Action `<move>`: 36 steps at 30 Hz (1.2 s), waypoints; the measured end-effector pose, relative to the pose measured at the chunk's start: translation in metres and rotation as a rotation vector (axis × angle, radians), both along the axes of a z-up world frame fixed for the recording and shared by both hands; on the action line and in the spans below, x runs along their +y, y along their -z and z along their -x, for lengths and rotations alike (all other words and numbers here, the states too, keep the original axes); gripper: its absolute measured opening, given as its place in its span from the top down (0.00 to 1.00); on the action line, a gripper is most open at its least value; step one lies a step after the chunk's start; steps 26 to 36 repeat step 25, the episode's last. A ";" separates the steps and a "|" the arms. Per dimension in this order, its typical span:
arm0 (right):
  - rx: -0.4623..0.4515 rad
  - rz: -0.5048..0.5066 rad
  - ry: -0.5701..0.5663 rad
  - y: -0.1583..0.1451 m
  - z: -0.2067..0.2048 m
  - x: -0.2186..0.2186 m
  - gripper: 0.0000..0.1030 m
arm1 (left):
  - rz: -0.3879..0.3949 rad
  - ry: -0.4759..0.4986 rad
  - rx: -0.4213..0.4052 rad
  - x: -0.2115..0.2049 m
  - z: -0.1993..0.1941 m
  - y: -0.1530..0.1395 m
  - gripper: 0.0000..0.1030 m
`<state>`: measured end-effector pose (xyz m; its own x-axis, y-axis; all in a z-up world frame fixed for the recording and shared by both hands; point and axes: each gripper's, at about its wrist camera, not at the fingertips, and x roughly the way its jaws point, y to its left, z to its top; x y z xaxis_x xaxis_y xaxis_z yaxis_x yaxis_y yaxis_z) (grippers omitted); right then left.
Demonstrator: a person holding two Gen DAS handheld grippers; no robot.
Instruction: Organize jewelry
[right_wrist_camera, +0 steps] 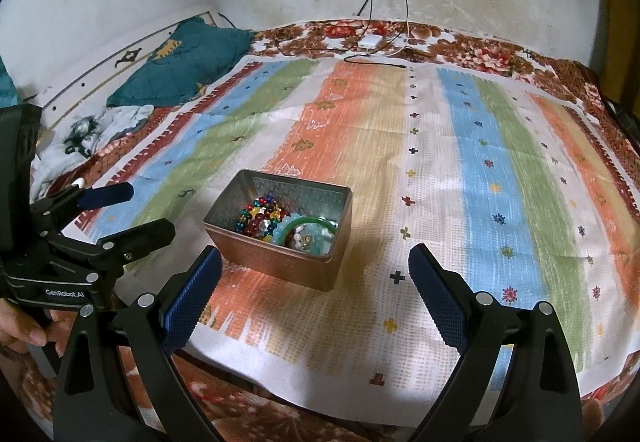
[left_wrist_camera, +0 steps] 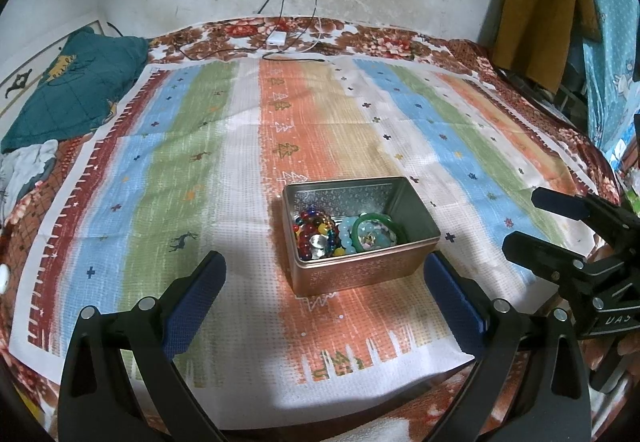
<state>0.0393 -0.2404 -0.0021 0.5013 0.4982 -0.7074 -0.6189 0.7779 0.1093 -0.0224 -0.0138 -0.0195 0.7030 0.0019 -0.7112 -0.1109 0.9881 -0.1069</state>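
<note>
Tin mid-cloth; both claws apart.

1. Metal tin: one, lidless, on the cloth.
2. Green bangle: one, inside the tin.
3. Pale aqua bead bracelet: at least one in the tin; exact count cannot be told.
4. Multicoloured bead strands: tangled heap, count indeterminate.
5. Striped cloth: one.
6. Teal pillow: one.
7. Grippers: two, left gripper and right gripper, both with fingers spread.
8. White charger block: one.
</note>
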 end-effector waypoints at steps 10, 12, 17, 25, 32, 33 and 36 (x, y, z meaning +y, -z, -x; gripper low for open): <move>-0.001 -0.002 0.005 0.000 0.000 -0.001 0.08 | -0.001 0.001 0.000 0.000 0.000 0.000 0.06; 0.000 -0.002 0.006 0.000 0.000 -0.001 0.08 | -0.001 0.001 -0.001 0.000 0.000 0.000 0.06; 0.000 -0.002 0.005 0.000 0.000 -0.001 0.08 | 0.001 0.001 0.000 0.000 0.000 0.000 0.06; 0.000 -0.002 0.006 0.000 0.000 -0.001 0.08 | 0.007 0.011 0.001 -0.001 0.000 0.000 0.06; 0.000 -0.002 0.006 0.000 0.000 -0.001 0.08 | 0.007 0.011 0.001 -0.001 0.000 0.000 0.06; 0.000 -0.002 0.006 0.000 0.000 -0.001 0.08 | 0.007 0.011 0.001 -0.001 0.000 0.000 0.06; 0.000 -0.002 0.006 0.000 0.000 -0.001 0.08 | 0.007 0.011 0.001 -0.001 0.000 0.000 0.06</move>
